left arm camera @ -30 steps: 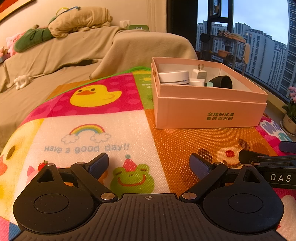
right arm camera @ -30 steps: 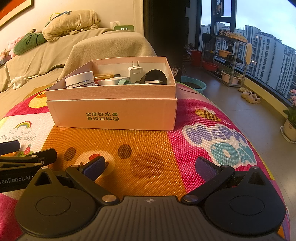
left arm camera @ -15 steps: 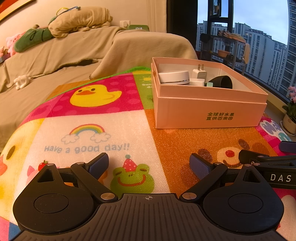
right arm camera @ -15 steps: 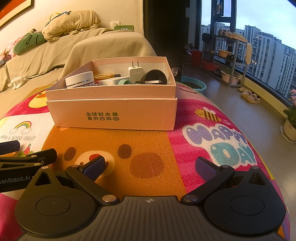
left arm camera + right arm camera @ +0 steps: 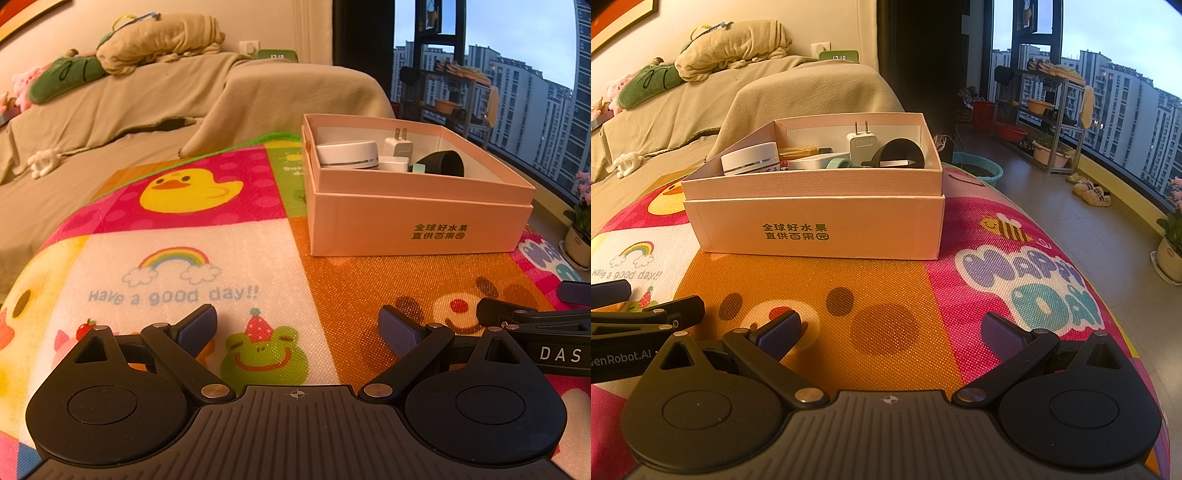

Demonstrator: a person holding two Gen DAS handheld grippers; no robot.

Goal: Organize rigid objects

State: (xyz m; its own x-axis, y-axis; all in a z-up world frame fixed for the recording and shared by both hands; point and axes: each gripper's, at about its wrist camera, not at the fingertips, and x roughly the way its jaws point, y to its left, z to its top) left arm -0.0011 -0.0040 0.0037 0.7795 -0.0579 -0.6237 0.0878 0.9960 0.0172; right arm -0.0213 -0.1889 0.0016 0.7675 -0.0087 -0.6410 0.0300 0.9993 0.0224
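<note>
A pink cardboard box (image 5: 417, 218) (image 5: 816, 221) with green lettering stands on the cartoon-print mat. Inside it lie a white round jar (image 5: 347, 154) (image 5: 750, 158), a white plug adapter (image 5: 397, 146) (image 5: 861, 142), a black funnel-like piece (image 5: 441, 163) (image 5: 899, 153) and other small items. My left gripper (image 5: 297, 326) rests low on the mat in front of the box, open, nothing between its fingers. My right gripper (image 5: 890, 332) sits beside it to the right, also open and empty. Each gripper's finger shows at the edge of the other's view.
The colourful mat (image 5: 177, 251) covers a raised surface that drops off at the right toward a tiled floor (image 5: 1052, 206). A beige-covered sofa (image 5: 122, 103) stands behind. A shelf rack (image 5: 1045, 122), basins and slippers line the window side.
</note>
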